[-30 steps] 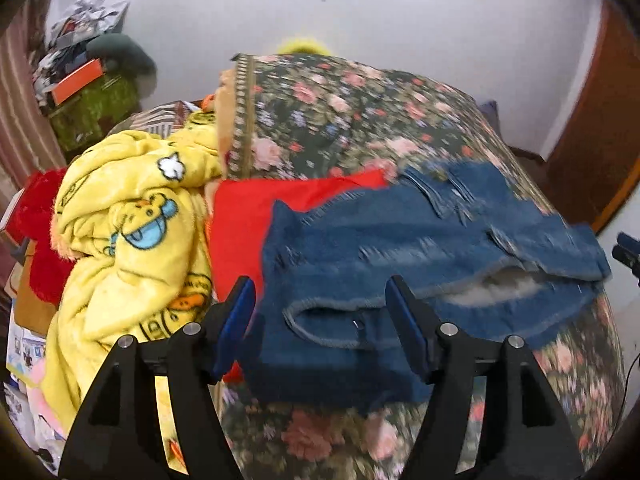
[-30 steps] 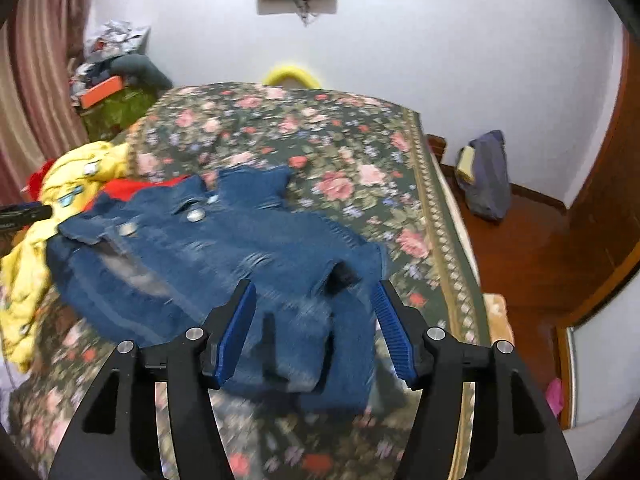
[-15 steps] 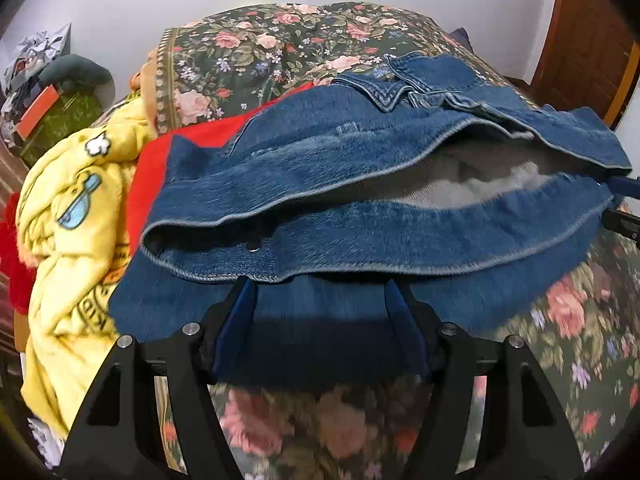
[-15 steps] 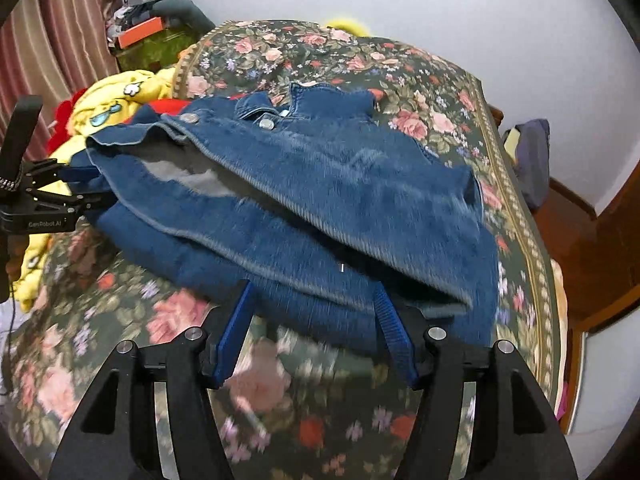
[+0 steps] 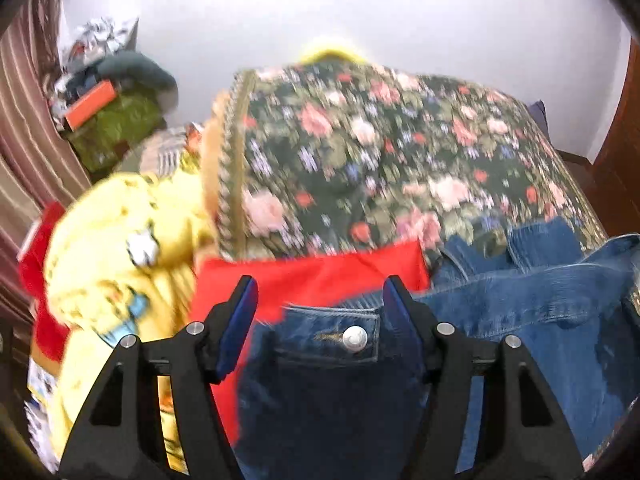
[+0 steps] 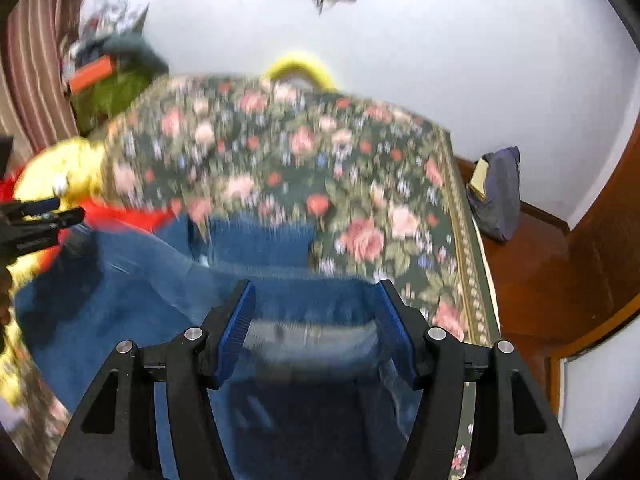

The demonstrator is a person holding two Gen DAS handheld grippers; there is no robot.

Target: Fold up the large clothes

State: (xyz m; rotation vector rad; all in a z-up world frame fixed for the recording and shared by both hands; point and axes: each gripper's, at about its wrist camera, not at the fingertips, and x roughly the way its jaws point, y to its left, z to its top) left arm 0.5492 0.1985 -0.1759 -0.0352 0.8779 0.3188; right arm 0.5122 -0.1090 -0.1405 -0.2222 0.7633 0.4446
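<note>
A blue denim jacket [image 5: 540,320] lies on the floral bedspread [image 5: 380,152]. In the left wrist view my left gripper [image 5: 318,300] is open, with the jacket's buttoned hem corner [image 5: 354,338] lying between its fingers. In the right wrist view my right gripper [image 6: 316,306] is open over the jacket's other hem [image 6: 308,336], which also lies between the fingers. The left gripper [image 6: 44,220] shows at the left edge of that view. Both views are motion-blurred.
A red garment [image 5: 320,276] lies under the jacket's left side. A yellow cartoon blanket [image 5: 116,248] is heaped at the bed's left edge. Clutter [image 5: 104,100] is piled by the striped curtain. A dark bag [image 6: 500,192] sits on the wooden floor at right.
Both grippers have dropped low and close onto the jacket's near hem. The jacket, lifted and billowing half a second ago, now lies lower on the bed.
</note>
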